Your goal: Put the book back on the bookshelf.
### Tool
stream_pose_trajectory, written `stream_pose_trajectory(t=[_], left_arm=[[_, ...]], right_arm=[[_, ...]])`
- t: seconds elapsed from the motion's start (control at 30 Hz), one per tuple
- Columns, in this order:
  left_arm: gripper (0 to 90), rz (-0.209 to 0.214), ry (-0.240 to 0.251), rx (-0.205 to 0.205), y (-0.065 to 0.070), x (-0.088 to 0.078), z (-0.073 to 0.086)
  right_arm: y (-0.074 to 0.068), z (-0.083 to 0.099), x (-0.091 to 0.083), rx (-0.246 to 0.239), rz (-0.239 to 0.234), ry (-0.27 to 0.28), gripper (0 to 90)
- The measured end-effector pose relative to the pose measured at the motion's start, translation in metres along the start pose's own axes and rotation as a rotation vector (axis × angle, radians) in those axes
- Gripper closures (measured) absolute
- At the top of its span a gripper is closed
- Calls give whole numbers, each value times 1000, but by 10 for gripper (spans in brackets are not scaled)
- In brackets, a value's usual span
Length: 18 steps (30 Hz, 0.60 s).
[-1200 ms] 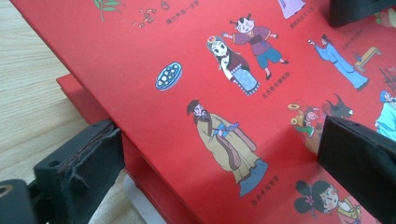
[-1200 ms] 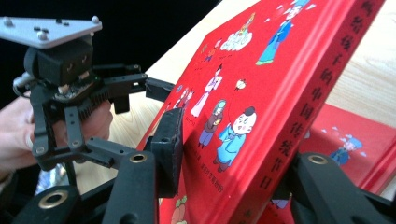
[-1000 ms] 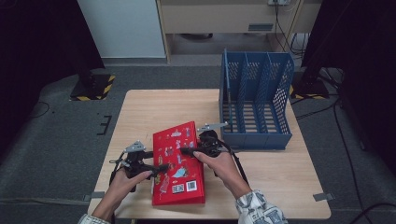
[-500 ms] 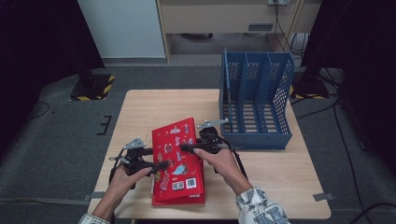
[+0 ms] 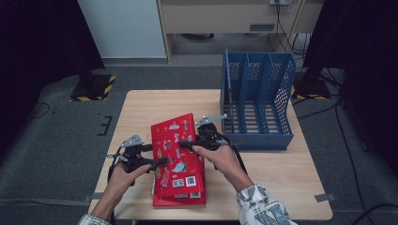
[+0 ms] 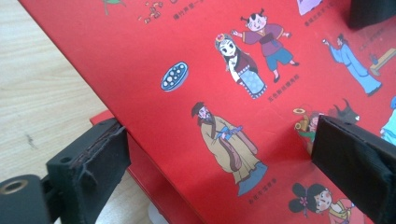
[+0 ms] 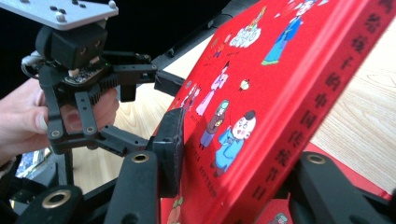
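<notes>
A red picture book (image 5: 176, 145) is tilted up off a second red book (image 5: 180, 194) lying flat on the table. My right gripper (image 5: 185, 140) is shut on the tilted book's spine edge. In the right gripper view its pad (image 7: 170, 149) presses on the cover (image 7: 280, 60). My left gripper (image 5: 157, 154) is open at the book's left edge. In the left gripper view, the cover (image 6: 224, 70) passes between the wide-set jaws, which have just been closing a little. One pad (image 6: 93, 158) sits under the edge and the other (image 6: 355, 163) over the cover.
A blue slotted file rack (image 5: 256, 93) stands at the table's right rear, close behind my right gripper. The wooden table (image 5: 159, 105) is bare at the back left. A hand (image 7: 28, 116) holds the left gripper (image 7: 159, 109) beyond the book.
The right gripper has tipped the top book up more steeply, uncovering the book beneath. The left gripper has stayed at the book's left edge.
</notes>
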<state>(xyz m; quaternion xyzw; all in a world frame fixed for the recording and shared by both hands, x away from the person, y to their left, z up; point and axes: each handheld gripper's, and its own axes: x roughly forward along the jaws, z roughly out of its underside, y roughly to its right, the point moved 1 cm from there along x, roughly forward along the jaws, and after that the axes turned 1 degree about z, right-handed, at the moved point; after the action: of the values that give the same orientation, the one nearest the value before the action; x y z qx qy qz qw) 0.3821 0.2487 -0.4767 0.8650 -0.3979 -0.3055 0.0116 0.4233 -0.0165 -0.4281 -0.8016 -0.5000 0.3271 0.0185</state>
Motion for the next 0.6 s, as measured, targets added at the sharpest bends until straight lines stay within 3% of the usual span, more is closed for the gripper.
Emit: stream_pose_trajectory(t=[0.23, 0.6], left_arm=[[85, -15, 0, 28, 2, -3, -3], [89, -14, -5, 34, 3, -6, -4]], right_arm=[[2, -2, 2, -4, -6, -11, 568], [2, -2, 2, -3, -22, 4, 594]])
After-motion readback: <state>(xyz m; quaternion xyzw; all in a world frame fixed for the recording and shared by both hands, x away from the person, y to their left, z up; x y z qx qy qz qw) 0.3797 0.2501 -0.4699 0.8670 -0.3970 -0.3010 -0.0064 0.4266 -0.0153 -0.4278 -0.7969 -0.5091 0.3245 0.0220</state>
